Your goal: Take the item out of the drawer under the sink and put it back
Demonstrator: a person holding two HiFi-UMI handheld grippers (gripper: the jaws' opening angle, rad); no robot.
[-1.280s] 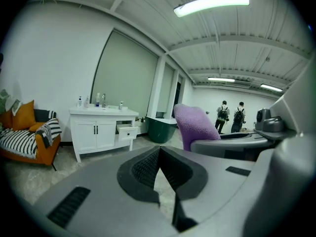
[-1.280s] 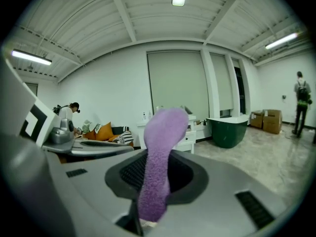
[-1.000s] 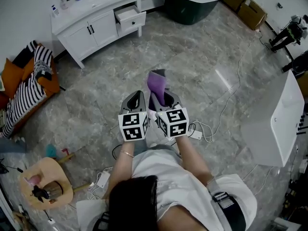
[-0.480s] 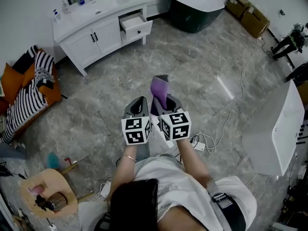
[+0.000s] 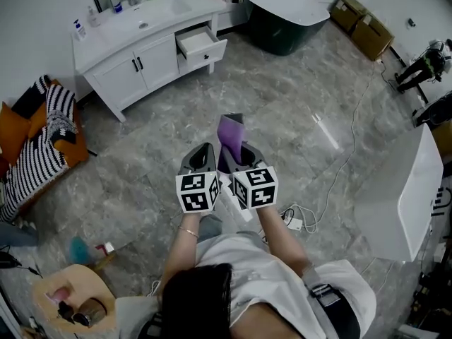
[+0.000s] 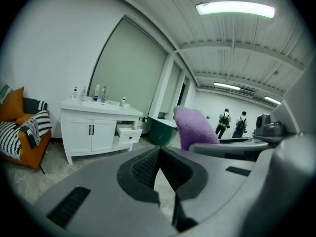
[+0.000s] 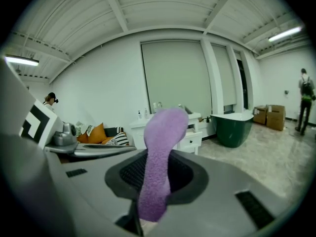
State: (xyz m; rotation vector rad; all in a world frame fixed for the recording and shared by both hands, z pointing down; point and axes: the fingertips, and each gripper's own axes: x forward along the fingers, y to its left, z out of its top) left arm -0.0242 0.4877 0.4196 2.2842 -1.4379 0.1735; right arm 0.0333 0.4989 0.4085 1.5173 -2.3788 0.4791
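A soft purple cloth item [image 5: 229, 128] sticks up from my right gripper [image 5: 237, 149], whose jaws are shut on it; it fills the middle of the right gripper view [image 7: 160, 152]. My left gripper [image 5: 204, 154] is held close beside it at chest height, jaws together with nothing between them [image 6: 157, 153]. The purple item [image 6: 195, 127] shows to its right. The white sink vanity [image 5: 127, 37] stands some way ahead across the floor, with its right-hand drawer [image 5: 201, 44] pulled open. That drawer [image 6: 129, 134] also shows in both gripper views [image 7: 193, 141].
A dark green bathtub [image 5: 282, 9] stands right of the vanity, cardboard boxes [image 5: 367, 16] beyond it. A white counter [image 5: 402, 189] is on my right, a couch with striped blanket [image 5: 39, 129] on the left, a round wooden stool [image 5: 67, 306] behind left. Cables [image 5: 296, 221] lie underfoot.
The person has stepped forward: the vanity and open drawer sit a little nearer and the stool has slid back. Both grippers stay as they were, the purple item still held.
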